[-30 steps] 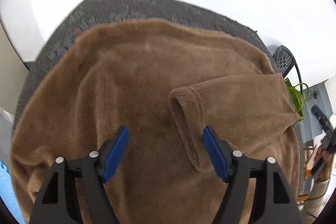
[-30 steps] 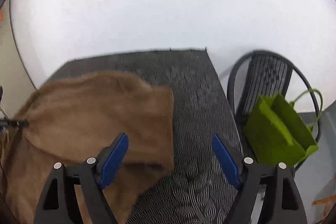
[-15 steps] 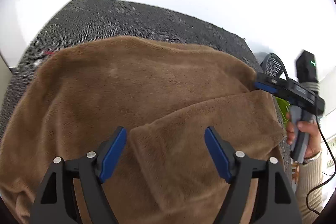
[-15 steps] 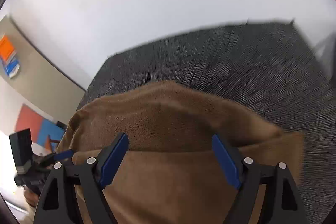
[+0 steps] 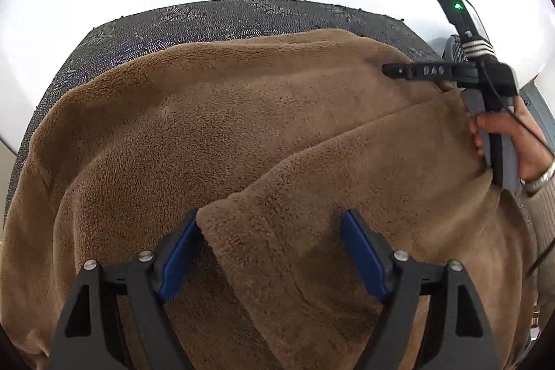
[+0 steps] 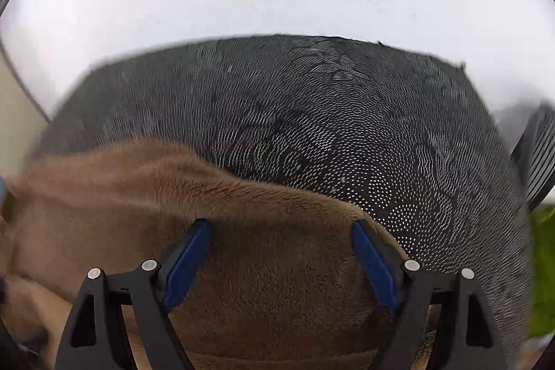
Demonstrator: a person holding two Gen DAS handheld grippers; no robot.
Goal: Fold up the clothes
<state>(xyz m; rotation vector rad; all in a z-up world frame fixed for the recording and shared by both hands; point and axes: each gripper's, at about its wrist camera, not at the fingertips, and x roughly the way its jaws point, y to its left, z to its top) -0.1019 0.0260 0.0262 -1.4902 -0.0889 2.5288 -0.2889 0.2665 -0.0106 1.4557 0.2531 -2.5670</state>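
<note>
Left wrist view — both my grippers, left gripper (image 5: 270, 254) and right gripper (image 6: 281, 260), gape empty over soft, floppy fleece garment (image 5: 242, 134) — pinch folded sleeve edge.

Raised letters "DAS" on the right tongs' (image 5: 402, 71) finger

right hand-held gripper (image 6: 279, 260): swung from bare table over brown fleece garment (image 5: 242, 134) | left hand-held gripper (image 5: 269, 252): jaws opening wider

Bare tablecloth (image 6: 347, 134) beyond, seemingly unobstructed
</note>
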